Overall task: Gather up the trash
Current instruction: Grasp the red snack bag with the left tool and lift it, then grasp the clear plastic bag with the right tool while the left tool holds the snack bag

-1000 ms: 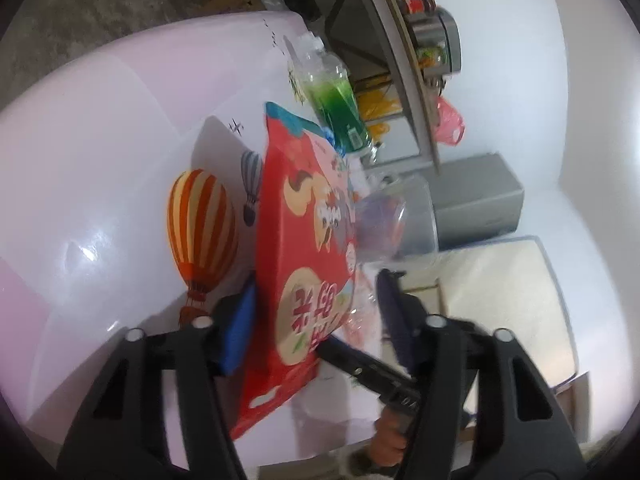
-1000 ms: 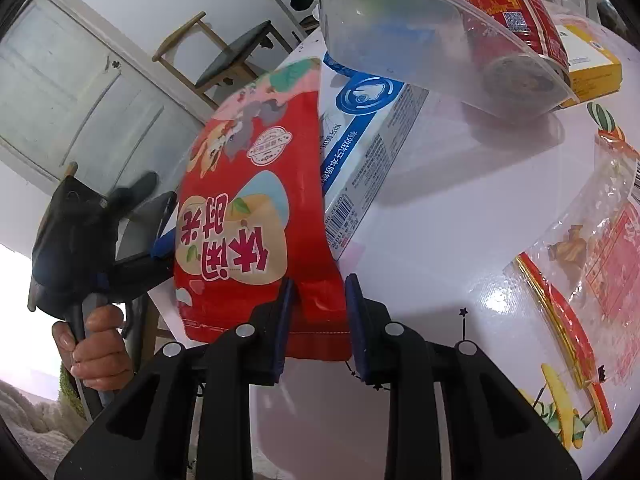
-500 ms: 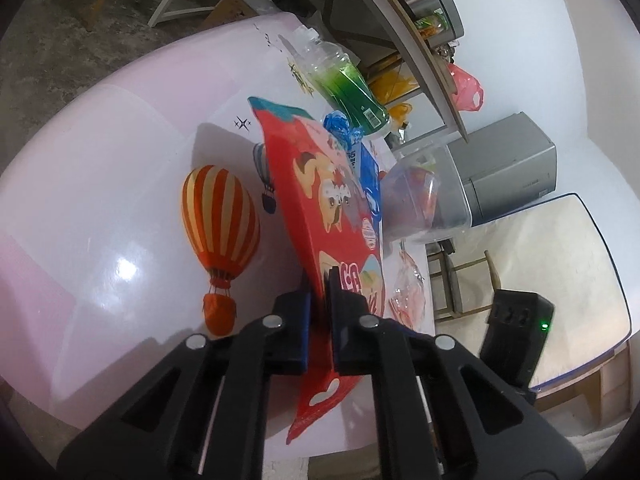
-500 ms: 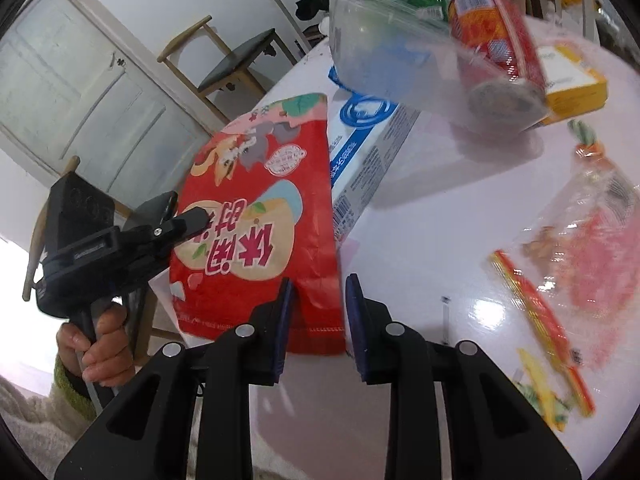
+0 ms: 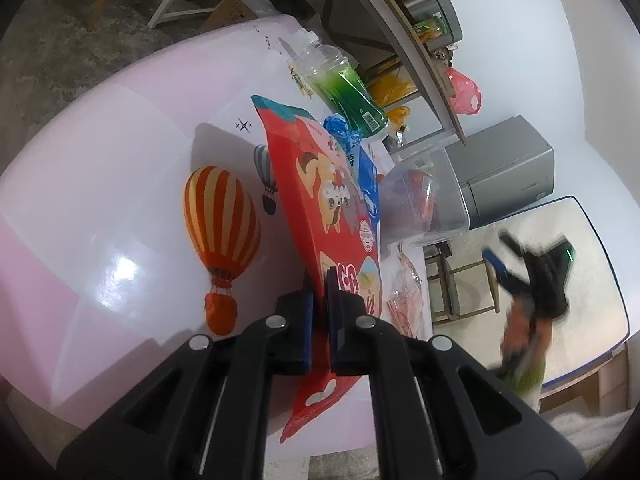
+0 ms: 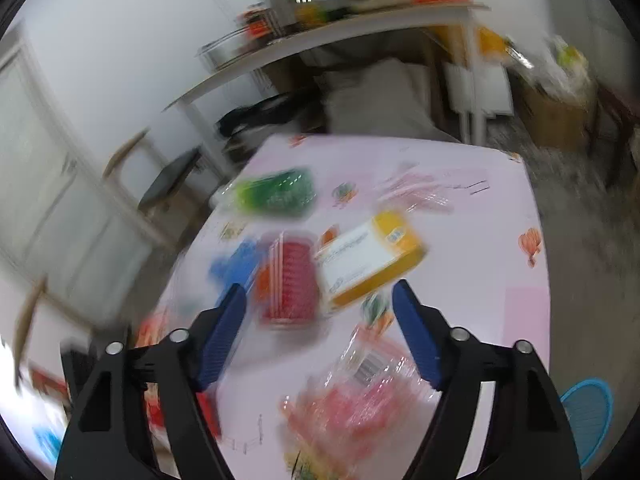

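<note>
A: Two grippers at work over a pink bench (image 5: 100, 140) strewn with trash. Left gripper (image 5: 320, 296)?

B: Clenched on the red snack bag (image 5: 324, 200), pads pinching its near, lower part. Bag held edge-up above the bench, near end hanging past the near edge, far end reaching toward the green bottle (image 5: 344, 92). Gripped low, probably to keep the limp foil from folding over.

A: And the right gripper (image 6: 318, 292)?

B: Released, spread wide, nothing inside. Caught blurred by the left camera too, off to the right beyond the bench edge. Pointed down at the bench from above, well apart from everything.

A: Aimed at what?

B: Hard to say through the blur. Framed by the open fingers: a red can (image 6: 292, 280) lying beside a yellow box (image 6: 372, 256); nearer, a crumpled clear wrapper (image 6: 360, 384) with pink inside. Likely one of those three as the next piece to collect.

A: Anything else by the bag?

B: Just right of it, a blue carton (image 5: 368, 176) and a clear tub (image 5: 424, 200) tipped on its side. Touching or merely close, cannot tell.

A: Stage of the job?

B: Early, by the look of it: one piece in hand, most litter lying on the bench. No bin identified for certain; possibly the blue basket (image 6: 588, 408) on the floor at right. Worth watching: thin foil slipping from a narrow pinch during the carry.
</note>
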